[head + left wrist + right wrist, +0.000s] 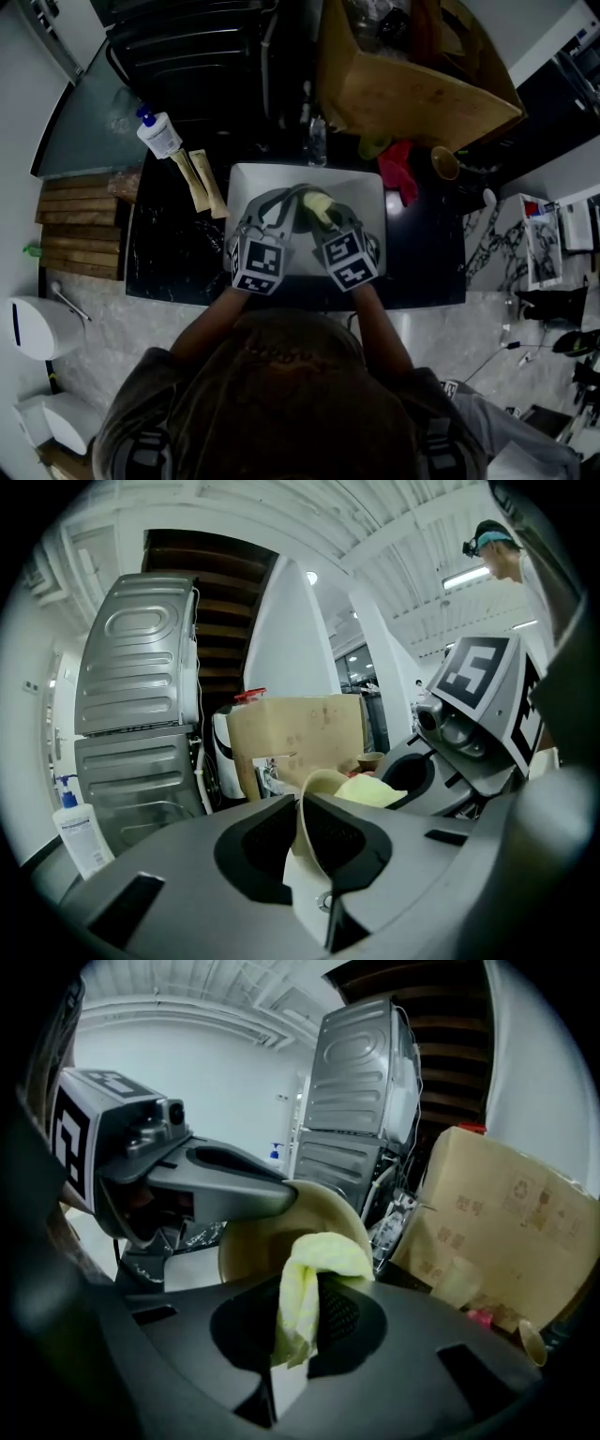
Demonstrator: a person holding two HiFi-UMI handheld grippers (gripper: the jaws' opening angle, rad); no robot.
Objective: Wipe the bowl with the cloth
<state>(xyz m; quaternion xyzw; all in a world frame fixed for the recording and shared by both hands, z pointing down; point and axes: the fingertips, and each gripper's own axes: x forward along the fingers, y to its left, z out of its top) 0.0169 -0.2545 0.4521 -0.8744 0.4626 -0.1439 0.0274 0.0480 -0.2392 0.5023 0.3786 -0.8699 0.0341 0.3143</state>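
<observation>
Overhead, left gripper (278, 204) and right gripper (325, 217) largely hide bowl (246, 1241) and cloth (309, 1265).

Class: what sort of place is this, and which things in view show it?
Likely a kitchen or utility area: a white sink in a dark counter, a pump bottle, stacked steel appliances.

Cardboard box (511, 1218): faint printed characters plus a couple of round packaging symbols on its side, too blurry to read. Marker cube (258, 265) on the left gripper (300, 822) and the one on the right gripper (298, 1321): black-and-white square codes only, no letters. Pump bottle (159, 134) label: illegible.
</observation>
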